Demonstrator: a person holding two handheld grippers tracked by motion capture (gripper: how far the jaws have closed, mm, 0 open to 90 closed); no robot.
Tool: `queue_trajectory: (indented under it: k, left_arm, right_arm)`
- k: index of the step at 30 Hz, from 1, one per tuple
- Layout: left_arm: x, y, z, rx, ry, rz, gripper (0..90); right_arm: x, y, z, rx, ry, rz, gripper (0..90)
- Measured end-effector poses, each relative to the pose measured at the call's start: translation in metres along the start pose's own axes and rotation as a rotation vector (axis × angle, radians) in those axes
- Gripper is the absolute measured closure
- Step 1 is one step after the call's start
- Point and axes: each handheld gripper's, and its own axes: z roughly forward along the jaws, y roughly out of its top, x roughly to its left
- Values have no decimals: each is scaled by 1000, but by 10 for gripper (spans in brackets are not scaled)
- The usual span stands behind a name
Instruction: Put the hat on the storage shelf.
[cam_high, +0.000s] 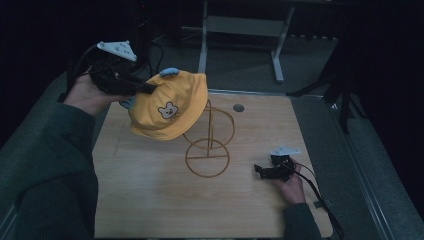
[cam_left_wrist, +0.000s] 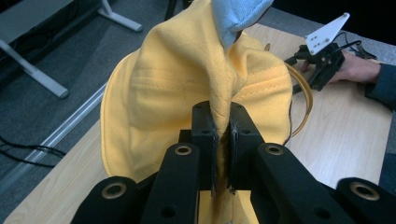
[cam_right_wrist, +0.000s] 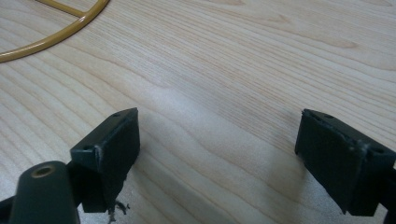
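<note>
A yellow child's hat (cam_high: 170, 106) with a small bear face and pale blue ears hangs in the air over the table's far left, partly draped on the top ring of a gold wire stand (cam_high: 209, 150). My left gripper (cam_high: 150, 89) is shut on a fold of the hat's fabric (cam_left_wrist: 196, 88), pinched between its jaws (cam_left_wrist: 223, 140). The stand's round base (cam_high: 207, 158) rests on the wooden table (cam_high: 150, 200). My right gripper (cam_high: 258, 169) lies low on the table at the right, open, with bare wood between its fingers (cam_right_wrist: 112, 149). A curve of the stand's base ring (cam_right_wrist: 56, 35) shows beyond them.
A small grey round cap (cam_high: 238, 107) sits in the tabletop near its far edge. Beyond the table stand the legs of a grey metal frame (cam_high: 240, 30) on dark floor. Cables (cam_high: 320, 195) trail from the right gripper toward the table's front right corner.
</note>
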Motion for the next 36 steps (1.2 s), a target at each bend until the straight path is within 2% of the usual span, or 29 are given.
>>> queue_trajectory:
  k: [23,31,36]
  left_arm:
    - [-15,26,21,10,-37,56,829]
    - [-19,34,36,1,-57,64,825]
    - [-24,40,50,18,-69,79,825]
  right_arm:
    - [0,0,0,0,0,0,138]
    - [0,0,0,0,0,0,138]
    - [0,0,0,0,0,0,138]
